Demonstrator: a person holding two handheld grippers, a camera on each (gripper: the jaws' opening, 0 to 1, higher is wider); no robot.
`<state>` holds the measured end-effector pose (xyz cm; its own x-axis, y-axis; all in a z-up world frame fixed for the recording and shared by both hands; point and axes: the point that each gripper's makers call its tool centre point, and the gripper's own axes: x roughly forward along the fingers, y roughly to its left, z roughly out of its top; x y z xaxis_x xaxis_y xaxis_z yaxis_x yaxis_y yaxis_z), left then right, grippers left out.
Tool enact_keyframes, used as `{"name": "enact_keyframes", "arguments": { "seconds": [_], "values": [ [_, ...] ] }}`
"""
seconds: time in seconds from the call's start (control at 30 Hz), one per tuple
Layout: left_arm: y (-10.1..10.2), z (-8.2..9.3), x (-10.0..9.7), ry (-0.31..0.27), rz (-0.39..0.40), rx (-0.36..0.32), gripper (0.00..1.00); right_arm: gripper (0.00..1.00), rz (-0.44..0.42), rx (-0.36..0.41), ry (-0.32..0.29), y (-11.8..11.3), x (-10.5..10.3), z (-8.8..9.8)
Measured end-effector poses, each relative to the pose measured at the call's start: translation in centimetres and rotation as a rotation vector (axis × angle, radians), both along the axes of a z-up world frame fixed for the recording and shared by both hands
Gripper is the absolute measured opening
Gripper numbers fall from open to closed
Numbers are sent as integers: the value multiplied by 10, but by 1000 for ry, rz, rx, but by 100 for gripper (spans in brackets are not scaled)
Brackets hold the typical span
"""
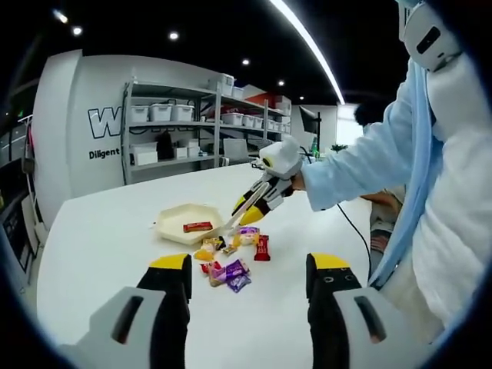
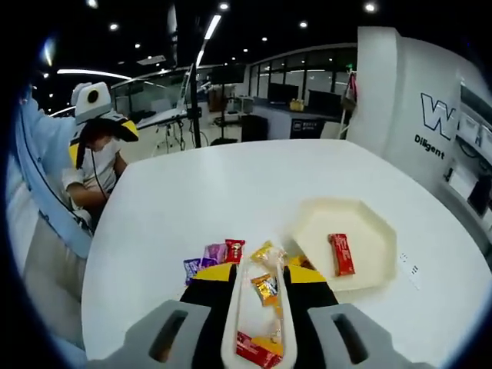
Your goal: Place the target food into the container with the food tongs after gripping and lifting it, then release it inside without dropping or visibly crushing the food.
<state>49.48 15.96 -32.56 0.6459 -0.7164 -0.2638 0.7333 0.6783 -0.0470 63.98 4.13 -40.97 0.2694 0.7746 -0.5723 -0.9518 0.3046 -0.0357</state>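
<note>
My right gripper (image 2: 259, 274) is shut on white food tongs (image 2: 236, 323), whose two arms reach forward over a pile of wrapped snacks. The tong tips sit at a yellow snack (image 2: 267, 253), and a gold-wrapped piece (image 2: 267, 289) lies between the arms. I cannot tell whether the tongs grip anything. The cream hexagonal tray (image 2: 361, 223) lies right of the pile with one red bar (image 2: 340, 254) in it. In the left gripper view, my left gripper (image 1: 250, 265) is open and holds nothing. Beyond it, the right gripper (image 1: 247, 209) points the tongs (image 1: 233, 224) down at the snack pile (image 1: 231, 261) beside the tray (image 1: 175, 217).
Everything lies on a round white table (image 2: 200, 200). A person in a light blue and white sleeve (image 1: 361, 165) stands at the table's right edge. A cable (image 1: 355, 231) trails across the table. Shelves with white bins (image 1: 177, 131) stand behind the table.
</note>
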Motion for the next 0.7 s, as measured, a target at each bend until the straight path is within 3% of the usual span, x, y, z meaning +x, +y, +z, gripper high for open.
{"name": "enact_keyframes", "arguments": {
  "seconds": [0.33,0.7],
  "values": [
    [1,2,-7,-4,2,0,57,18,38,-3,34,13,-26,-14],
    [6,5,-14,-5,15,-2,57,18,71,-12,62,30,-36,-26]
  ]
}}
